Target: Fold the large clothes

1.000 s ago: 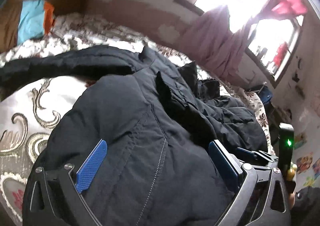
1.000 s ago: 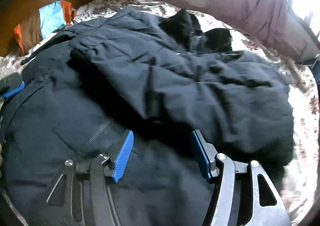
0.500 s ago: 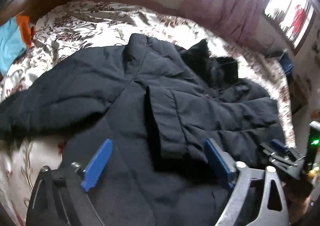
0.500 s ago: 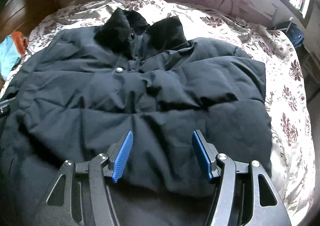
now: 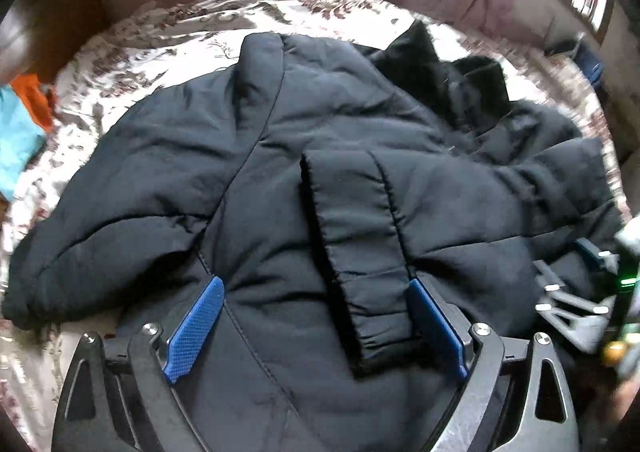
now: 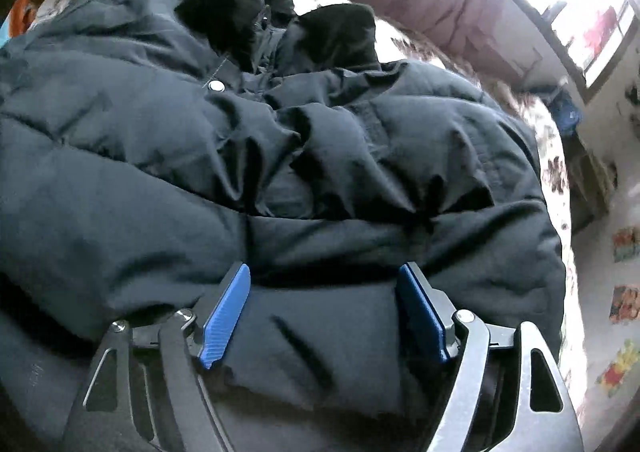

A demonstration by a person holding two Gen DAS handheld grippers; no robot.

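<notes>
— Lying where, the dark padded jacket [image 5: 360, 180]?
— Spread on the floral bedspread [image 5: 168, 36], beneath both tongs. The left gripper [image 5: 316, 316] straddles its folded-over sleeve cuff [image 5: 360, 252], jaws wide; the right gripper [image 6: 324, 312], just widened, grips nothing.

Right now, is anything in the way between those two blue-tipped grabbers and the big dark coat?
Nothing visible. The left gripper and right gripper both hang open directly over the coat, with only its own fabric beneath.
</notes>
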